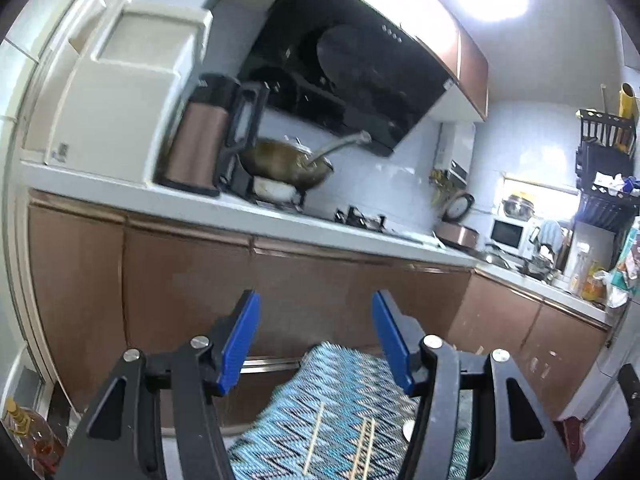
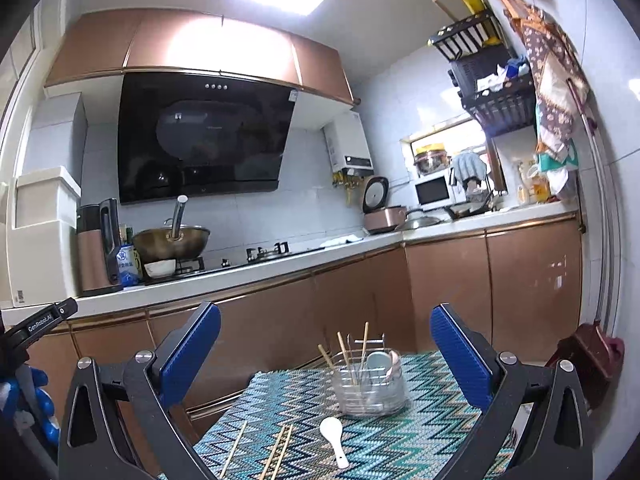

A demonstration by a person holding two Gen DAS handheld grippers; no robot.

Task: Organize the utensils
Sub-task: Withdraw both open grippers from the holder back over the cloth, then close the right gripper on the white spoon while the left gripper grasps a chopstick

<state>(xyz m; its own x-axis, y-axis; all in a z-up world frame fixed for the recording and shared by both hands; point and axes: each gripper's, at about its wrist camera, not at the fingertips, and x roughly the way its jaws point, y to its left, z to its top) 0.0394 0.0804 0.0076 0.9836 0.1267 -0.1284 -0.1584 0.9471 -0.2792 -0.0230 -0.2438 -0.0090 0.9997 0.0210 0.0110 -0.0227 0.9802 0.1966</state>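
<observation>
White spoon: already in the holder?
No, the white spoon lies flat on the mat in front of the clear holder, apart from it.

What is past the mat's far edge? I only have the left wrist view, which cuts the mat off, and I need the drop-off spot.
Observer: A clear utensil holder stands on the patterned mat, toward its far side.
Operator: Is it empty?
Observer: No, a few chopsticks stand upright in one side and a spoon sits in the other.
Operator: What is still loose on the mat?
Observer: A white spoon lies in front of the holder, bowl toward it; loose chopsticks lie to its left.
Operator: Is the right gripper carrying anything?
Observer: No, the right gripper is open and empty.
</observation>
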